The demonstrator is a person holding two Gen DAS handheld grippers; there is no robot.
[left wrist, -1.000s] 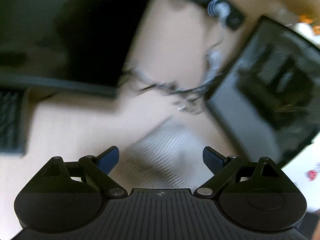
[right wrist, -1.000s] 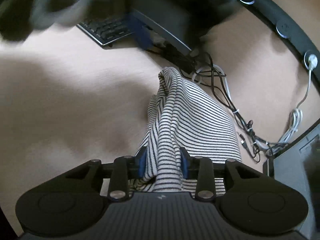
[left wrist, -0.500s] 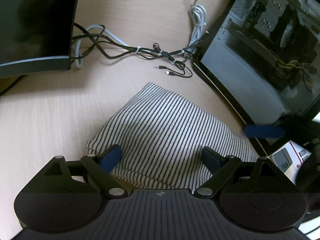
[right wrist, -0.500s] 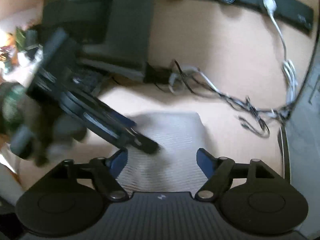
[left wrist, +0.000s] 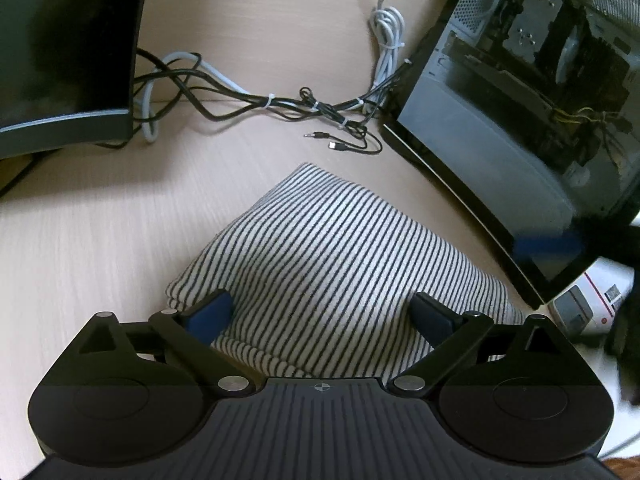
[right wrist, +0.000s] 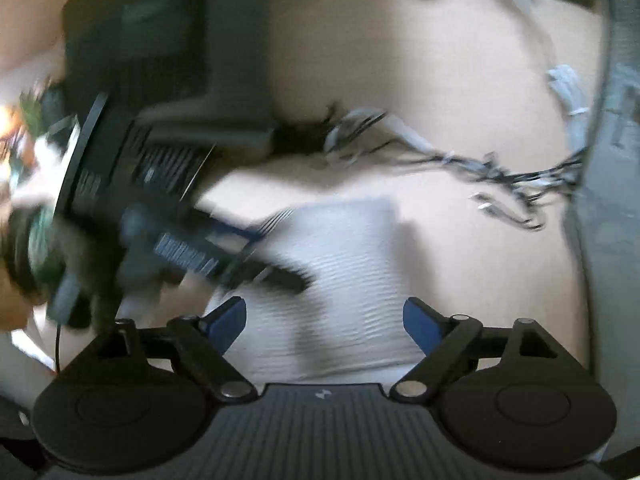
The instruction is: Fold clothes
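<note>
A folded black-and-white striped garment point(left wrist: 340, 264) lies flat on the light wooden desk point(left wrist: 88, 240). My left gripper point(left wrist: 322, 314) is open and empty, its blue pads just above the garment's near edge. In the blurred right wrist view the same garment point(right wrist: 352, 280) lies ahead. My right gripper point(right wrist: 324, 320) is open and empty over its near edge. The left gripper point(right wrist: 192, 248) shows there as a dark blur at the left. One blue fingertip of the right gripper point(left wrist: 548, 246) shows at the right of the left wrist view.
A monitor point(left wrist: 64, 48) stands at the far left. A glass-sided computer case point(left wrist: 520, 112) stands at the right. A tangle of cables point(left wrist: 280, 108) lies behind the garment. A keyboard point(right wrist: 160, 168) lies at the left in the right wrist view.
My right gripper let go of the striped garment and opened. The garment went from hanging to lying folded flat on the desk. Both grippers are now low over it.
</note>
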